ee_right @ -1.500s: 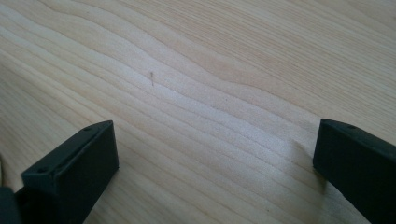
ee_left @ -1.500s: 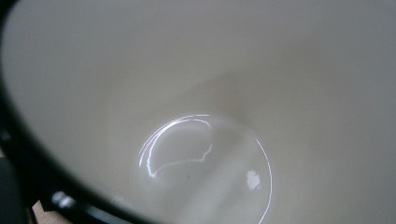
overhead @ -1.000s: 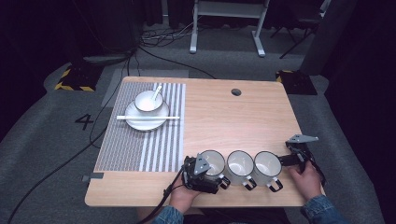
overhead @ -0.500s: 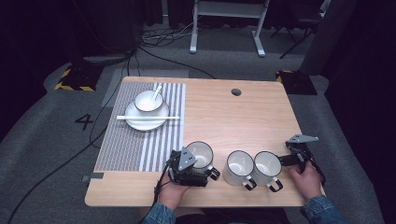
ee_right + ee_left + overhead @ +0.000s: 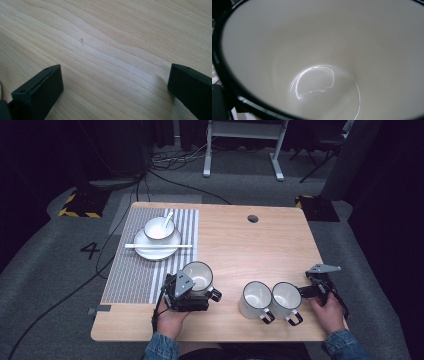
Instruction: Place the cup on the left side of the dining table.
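Note:
Three white enamel mugs with black rims are on the wooden table (image 5: 235, 245). My left gripper (image 5: 191, 292) is shut on the left mug (image 5: 198, 275), which sits at the right edge of the striped mat (image 5: 131, 270). In the left gripper view the mug's glossy inside (image 5: 324, 62) is very close. The other two mugs (image 5: 256, 296) (image 5: 285, 298) stand side by side near the front edge, handles toward me. My right gripper (image 5: 305, 292) rests just right of them, open, with bare wood between its jaws (image 5: 113, 72).
On the far part of the mat stands a white plate (image 5: 157, 245) with a bowl (image 5: 158, 227) and spoon in it, and chopsticks (image 5: 158, 246) laid across. A cable hole (image 5: 253, 218) is near the table's back edge. Dark floor surrounds the table.
My left gripper has carried its mug to the left and slightly away from me, out of the row of three, to the mat's edge. The right gripper has stayed put.

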Demonstrator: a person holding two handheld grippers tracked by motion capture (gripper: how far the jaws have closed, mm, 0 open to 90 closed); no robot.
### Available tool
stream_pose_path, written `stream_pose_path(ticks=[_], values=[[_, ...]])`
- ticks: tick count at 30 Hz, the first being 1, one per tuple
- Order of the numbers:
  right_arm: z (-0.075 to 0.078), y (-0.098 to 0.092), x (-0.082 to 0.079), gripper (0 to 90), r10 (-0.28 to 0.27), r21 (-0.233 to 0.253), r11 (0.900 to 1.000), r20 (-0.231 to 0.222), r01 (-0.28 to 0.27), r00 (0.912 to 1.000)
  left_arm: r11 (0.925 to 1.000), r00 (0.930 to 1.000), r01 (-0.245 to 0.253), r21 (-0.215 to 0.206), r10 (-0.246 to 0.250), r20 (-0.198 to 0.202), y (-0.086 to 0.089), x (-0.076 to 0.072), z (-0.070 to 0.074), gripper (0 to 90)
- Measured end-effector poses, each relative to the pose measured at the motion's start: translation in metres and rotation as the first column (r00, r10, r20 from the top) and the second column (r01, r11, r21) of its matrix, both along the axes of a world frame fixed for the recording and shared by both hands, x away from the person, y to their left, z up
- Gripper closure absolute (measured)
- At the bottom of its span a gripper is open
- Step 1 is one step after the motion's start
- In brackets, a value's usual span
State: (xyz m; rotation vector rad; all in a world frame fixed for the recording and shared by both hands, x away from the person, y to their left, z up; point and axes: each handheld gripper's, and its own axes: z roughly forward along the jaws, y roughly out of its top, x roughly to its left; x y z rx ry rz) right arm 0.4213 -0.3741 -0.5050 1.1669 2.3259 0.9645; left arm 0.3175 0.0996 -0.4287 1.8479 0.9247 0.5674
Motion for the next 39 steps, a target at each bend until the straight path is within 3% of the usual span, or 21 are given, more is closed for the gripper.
stream_pose_path(ticks=[11,19,30,36,38,39], values=[[0.0,0.0,0.0,0.2,0.0,0.0,1.0,0.0,0.0,1.0,0.9967,0.9964,-0.08,0.008,0.08,0.027,0.017,0.005,0.007,3.2],[0.0,0.0,0.0,0.2,0.0,0.0,1.0,0.0,0.0,1.0,0.9879,0.9873,-0.155,-0.001,0.155,0.033,0.034,0.007,0.008,3.2],[0.0,0.0,0.0,0.2,0.0,0.0,1.0,0.0,0.0,1.0,0.9623,0.9617,-0.272,0.004,0.272,0.037,0.062,0.012,0.008,3.2],[0.0,0.0,0.0,0.2,0.0,0.0,1.0,0.0,0.0,1.0,0.9438,0.943,-0.33,0.006,0.33,0.044,0.077,0.015,0.01,3.2],[0.0,0.0,0.0,0.2,0.0,0.0,1.0,0.0,0.0,1.0,0.9323,0.9316,-0.361,0.011,0.361,0.044,0.085,0.019,0.009,3.2],[0.0,0.0,0.0,0.2,0.0,0.0,1.0,0.0,0.0,1.0,0.9323,0.9316,-0.361,0.011,0.361,0.044,0.085,0.019,0.009,3.2]])
